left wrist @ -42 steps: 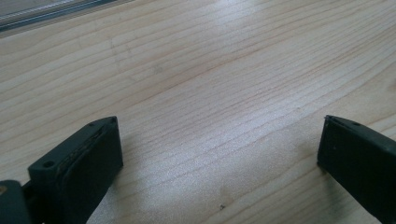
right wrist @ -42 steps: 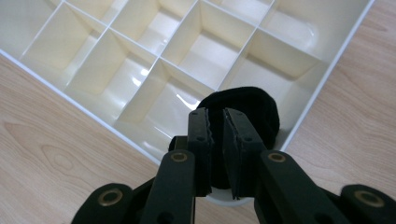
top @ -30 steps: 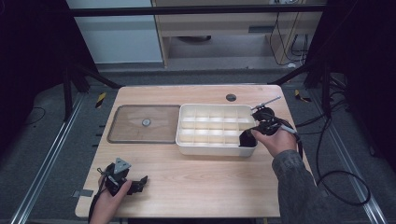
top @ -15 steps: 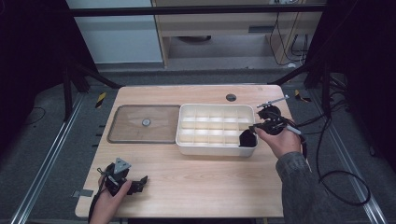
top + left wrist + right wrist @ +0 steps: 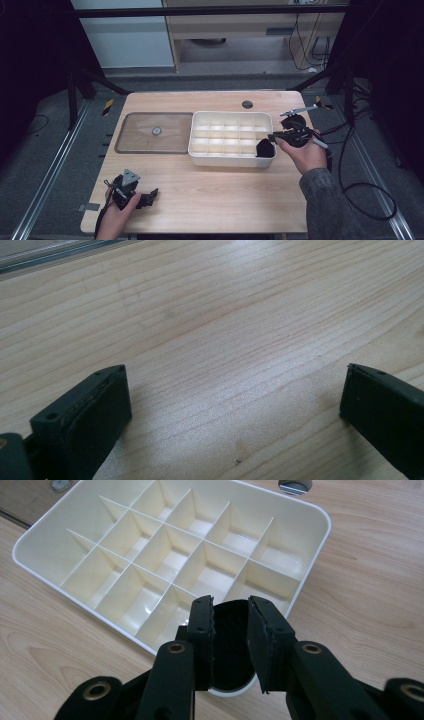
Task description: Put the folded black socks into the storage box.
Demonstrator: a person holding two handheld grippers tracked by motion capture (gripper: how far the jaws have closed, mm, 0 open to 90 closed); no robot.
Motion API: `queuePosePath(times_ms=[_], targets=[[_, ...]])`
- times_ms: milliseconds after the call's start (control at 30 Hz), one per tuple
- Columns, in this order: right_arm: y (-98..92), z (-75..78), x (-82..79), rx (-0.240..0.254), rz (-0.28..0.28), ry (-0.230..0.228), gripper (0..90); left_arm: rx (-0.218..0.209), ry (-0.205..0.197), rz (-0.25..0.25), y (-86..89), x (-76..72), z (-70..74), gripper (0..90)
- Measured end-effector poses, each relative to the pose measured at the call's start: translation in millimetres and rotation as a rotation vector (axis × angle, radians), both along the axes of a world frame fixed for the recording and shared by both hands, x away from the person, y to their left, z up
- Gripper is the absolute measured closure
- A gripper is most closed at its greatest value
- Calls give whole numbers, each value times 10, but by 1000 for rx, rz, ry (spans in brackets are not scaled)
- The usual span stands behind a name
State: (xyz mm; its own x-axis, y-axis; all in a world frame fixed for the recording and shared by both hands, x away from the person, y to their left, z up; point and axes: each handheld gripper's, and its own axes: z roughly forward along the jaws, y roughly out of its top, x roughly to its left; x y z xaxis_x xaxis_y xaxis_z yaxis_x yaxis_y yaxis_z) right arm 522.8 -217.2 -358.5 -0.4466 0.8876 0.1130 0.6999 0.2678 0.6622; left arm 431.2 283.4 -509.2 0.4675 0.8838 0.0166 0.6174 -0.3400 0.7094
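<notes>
A white compartment tray [image 5: 200, 150] stands at the table's middle. A black rounded object [image 5: 264, 148] sits in its near right corner compartment. My right gripper [image 5: 272, 140] reaches in from the right, held by a hand. In the right gripper view the jaws [image 5: 231, 602] press on both sides of the black object [image 5: 230, 650], just over the tray's rim [image 5: 320, 545]. The other compartments look empty. My left gripper [image 5: 150, 195] rests on the wood near the front left corner. In the left gripper view it [image 5: 233, 375] is wide open with only bare tabletop between the jaws.
A clear flat lid [image 5: 135, 142] lies left of the tray with a small round metal piece [image 5: 156, 131] on it. A dark round hole [image 5: 247, 104] sits in the table behind the tray. Cables trail off the right edge.
The right hand has shifted slightly to the right and back; the black object stays at the same corner compartment. The left gripper has not moved.
</notes>
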Motion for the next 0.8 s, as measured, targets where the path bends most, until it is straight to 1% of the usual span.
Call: queuePosePath(times_ms=[100, 233, 267, 300, 467, 633, 800], targets=[[-15, 21, -51, 12, -3, -14, 712, 1, -1, -1, 1, 1, 1, 0], [-48, 54, -129, 31, -1, -49, 701, 3, -1, -2, -1, 3, 1, 0], [-48, 54, -129, 31, -1, -49, 701, 3, -1, -2, -1, 3, 1, 0], [-70, 55, -178, 42, -2, -65, 685, 5, 0, -3, -2, 6, 2, 0], [-112, 56, -253, 55, -2, -81, 651, 5, -2, -4, -3, 7, 2, 0], [-139, 74, -322, 67, 5, -107, 599, 3, 0, -1, -8, 4, 2, 0], [-137, 78, -373, 74, 17, -115, 517, 2, -3, 0, -11, 3, -1, 0]])
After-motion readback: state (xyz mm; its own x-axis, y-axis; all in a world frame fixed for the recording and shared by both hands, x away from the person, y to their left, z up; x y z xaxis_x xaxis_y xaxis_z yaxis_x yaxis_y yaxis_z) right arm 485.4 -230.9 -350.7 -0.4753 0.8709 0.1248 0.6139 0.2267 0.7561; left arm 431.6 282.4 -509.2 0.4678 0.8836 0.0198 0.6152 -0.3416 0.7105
